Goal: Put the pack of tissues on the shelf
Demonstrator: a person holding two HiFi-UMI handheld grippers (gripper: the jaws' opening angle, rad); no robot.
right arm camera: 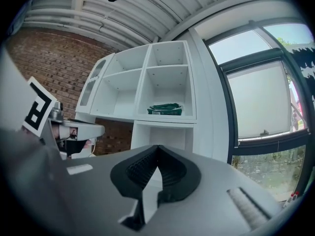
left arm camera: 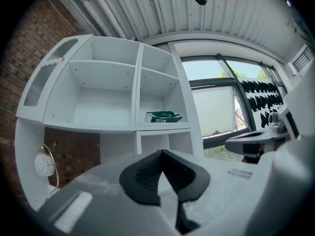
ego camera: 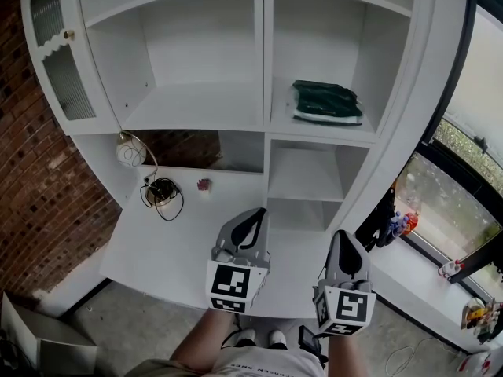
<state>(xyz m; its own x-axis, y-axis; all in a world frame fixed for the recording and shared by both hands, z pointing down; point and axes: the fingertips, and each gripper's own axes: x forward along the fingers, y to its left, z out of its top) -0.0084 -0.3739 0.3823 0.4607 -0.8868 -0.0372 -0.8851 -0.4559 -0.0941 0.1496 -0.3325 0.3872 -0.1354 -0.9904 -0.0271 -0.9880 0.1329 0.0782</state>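
Note:
The green pack of tissues point(ego camera: 328, 102) lies on the right middle shelf of the white shelf unit point(ego camera: 266, 69); it also shows small in the left gripper view as a green pack point(left arm camera: 163, 116) and in the right gripper view as a green pack point(right arm camera: 165, 109). Both grippers are held level, low and well short of the unit. My left gripper point(ego camera: 250, 220) is shut with nothing between its jaws. My right gripper point(ego camera: 346, 242) is shut and empty too. In each gripper view the black jaw tips meet, left gripper point(left arm camera: 161, 153) and right gripper point(right arm camera: 157, 148).
A white counter point(ego camera: 165, 242) runs under the shelves. On it sit a round white lamp with a brass hoop point(ego camera: 130, 152), a black coiled cable point(ego camera: 163, 195) and a small pink object point(ego camera: 203, 184). A brick wall point(ego camera: 31, 187) stands left, windows point(ego camera: 464, 132) right.

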